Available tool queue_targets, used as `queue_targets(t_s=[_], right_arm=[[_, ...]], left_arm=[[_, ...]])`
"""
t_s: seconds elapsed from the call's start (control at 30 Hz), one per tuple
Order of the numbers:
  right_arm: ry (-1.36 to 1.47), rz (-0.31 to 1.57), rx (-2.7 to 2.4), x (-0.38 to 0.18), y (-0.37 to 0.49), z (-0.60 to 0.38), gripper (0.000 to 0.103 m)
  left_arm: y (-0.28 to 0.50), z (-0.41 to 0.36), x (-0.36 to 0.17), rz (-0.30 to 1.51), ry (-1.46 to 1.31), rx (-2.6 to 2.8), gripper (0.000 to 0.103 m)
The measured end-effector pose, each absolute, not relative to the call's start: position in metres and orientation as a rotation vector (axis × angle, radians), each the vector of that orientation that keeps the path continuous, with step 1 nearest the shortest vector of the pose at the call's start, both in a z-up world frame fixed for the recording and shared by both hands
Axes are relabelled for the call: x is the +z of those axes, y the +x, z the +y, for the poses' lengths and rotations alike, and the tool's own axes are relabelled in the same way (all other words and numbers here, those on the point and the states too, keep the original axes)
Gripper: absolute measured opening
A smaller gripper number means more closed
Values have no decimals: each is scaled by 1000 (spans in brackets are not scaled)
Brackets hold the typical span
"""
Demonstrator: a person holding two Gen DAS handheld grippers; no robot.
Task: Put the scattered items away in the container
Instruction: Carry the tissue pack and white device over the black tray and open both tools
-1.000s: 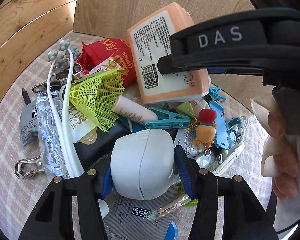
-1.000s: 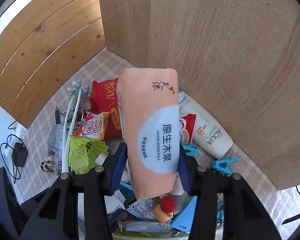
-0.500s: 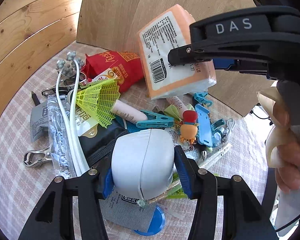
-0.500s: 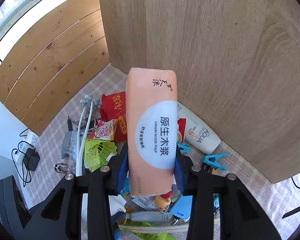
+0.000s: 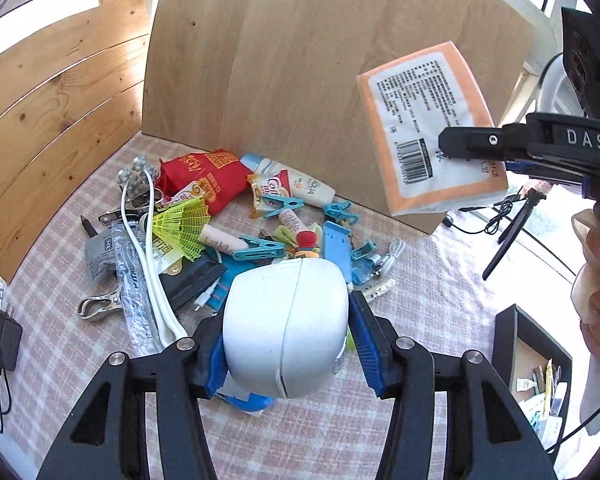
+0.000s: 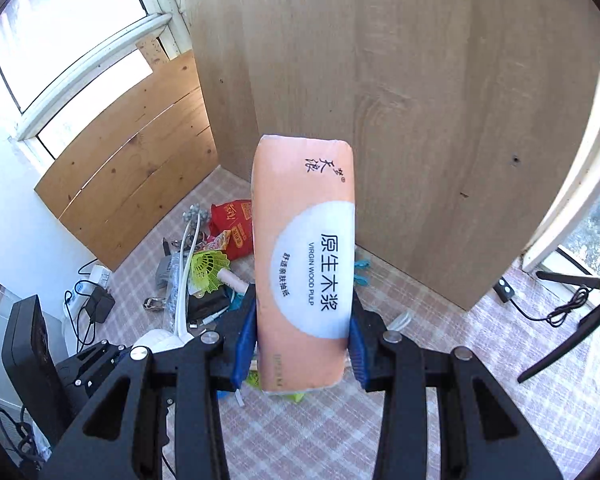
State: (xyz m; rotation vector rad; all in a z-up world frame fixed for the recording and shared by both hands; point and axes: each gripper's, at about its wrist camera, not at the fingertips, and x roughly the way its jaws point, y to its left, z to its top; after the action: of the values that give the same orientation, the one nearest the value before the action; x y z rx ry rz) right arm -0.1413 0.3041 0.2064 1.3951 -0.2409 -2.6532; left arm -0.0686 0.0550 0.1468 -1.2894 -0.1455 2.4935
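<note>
Both grippers have risen higher above the pile since a second ago. Left gripper (image 5: 286, 326) clamps a white rounded case (image 5: 285, 326); right gripper (image 6: 303, 332) squeezes an orange tissue pack (image 6: 304, 264). Below, clips, a red bag (image 5: 204, 178) and a yellow shuttlecock (image 5: 182, 228) lie scattered on the checked cloth (image 5: 432, 300). Right of them sits the black container (image 5: 504, 340).

- Surface (image 5: 440, 296) covered in a pink and white checked cloth, wooden boards standing along its far edge.
- Near that far edge: red snack bag (image 5: 210, 174), white sunscreen tube (image 5: 300, 184), teal clothes pegs (image 5: 278, 203).
- Further in: yellow-green shuttlecock (image 5: 182, 228), white cable (image 5: 146, 248), metal clip (image 5: 98, 307), blue plastic piece (image 5: 334, 244), black pouch (image 5: 194, 278).
- At the right edge: open black box (image 5: 506, 340) with small items inside.
- At the left edge: black charger (image 5: 2, 340).
</note>
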Motion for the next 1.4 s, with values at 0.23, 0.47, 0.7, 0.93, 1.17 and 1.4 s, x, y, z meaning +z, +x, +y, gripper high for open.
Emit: queue_targets(t_s=[0.23,0.47,0.7,0.93,1.17,1.4], right_arm=[[1483,-270,-2774,231,-14,397,38],[1712,-457,-2905,214,117,501,38],[1919,-646,-2922,178,232,551,38],[1950,-700,-2851,155,280,547,56],[1790,-647,-2927,178,263,532,58],[1726,-523,-2885,181,222,494,58]], left_arm=[[-12,131,169,-60,-1196,2348,50],[47,228,168,37,-1141,2176,50],[86,301,160,113,-1127,2078,50],[111,342,170,179,-1091,2008,61],[110,329,182,183,-1065,2109,69],[99,283,182,143,-1090,2230,67]])
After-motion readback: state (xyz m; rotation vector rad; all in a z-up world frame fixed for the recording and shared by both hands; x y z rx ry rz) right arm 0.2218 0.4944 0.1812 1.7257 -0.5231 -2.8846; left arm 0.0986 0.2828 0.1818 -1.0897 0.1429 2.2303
